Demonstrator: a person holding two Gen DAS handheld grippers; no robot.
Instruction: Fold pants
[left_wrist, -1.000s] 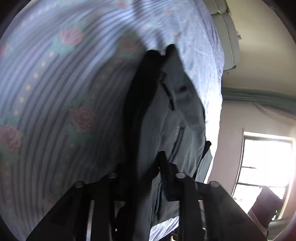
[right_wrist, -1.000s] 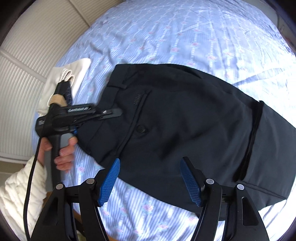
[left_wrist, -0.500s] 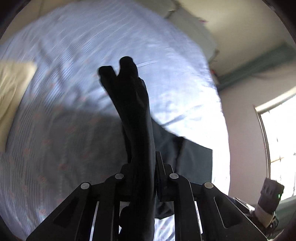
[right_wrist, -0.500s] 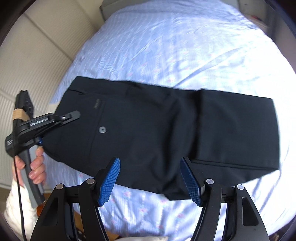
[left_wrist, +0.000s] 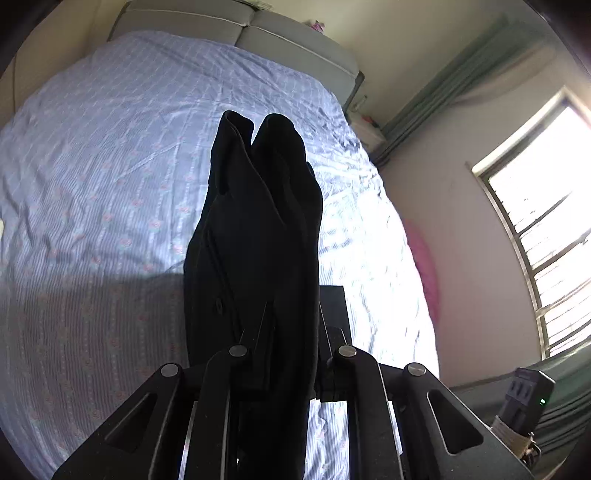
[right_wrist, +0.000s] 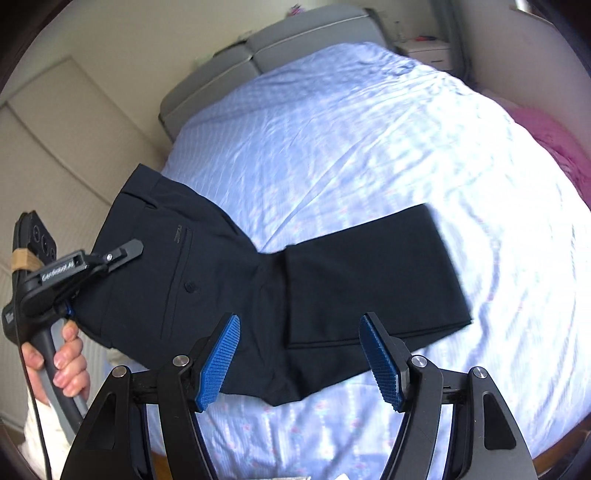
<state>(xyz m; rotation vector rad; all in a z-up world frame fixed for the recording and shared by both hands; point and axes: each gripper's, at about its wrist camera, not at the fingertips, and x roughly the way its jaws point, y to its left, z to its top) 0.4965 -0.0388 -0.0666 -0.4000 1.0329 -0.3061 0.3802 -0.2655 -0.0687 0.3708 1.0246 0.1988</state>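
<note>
Dark navy pants (right_wrist: 258, 280) are folded, with the waist end lifted off the bed and the leg end (right_wrist: 376, 273) lying flat on the sheet. My left gripper (left_wrist: 288, 354) is shut on the waist edge of the pants (left_wrist: 255, 236), which hang bunched in front of its camera. It also shows in the right wrist view (right_wrist: 125, 254), held by a hand at the left. My right gripper (right_wrist: 299, 354) is open and empty, with blue pads (right_wrist: 221, 354), hovering above the near edge of the pants.
The bed (right_wrist: 369, 129) has a light blue flowered sheet and a grey headboard (right_wrist: 280, 44). A pink cloth (right_wrist: 561, 147) lies at the right edge. A window (left_wrist: 546, 236) is on the right wall. A white nightstand (right_wrist: 424, 51) stands by the headboard.
My left gripper has lifted the waist end up and toward the left, off the bed. The leg end stays on the sheet. My right gripper has drawn back and stays open.
</note>
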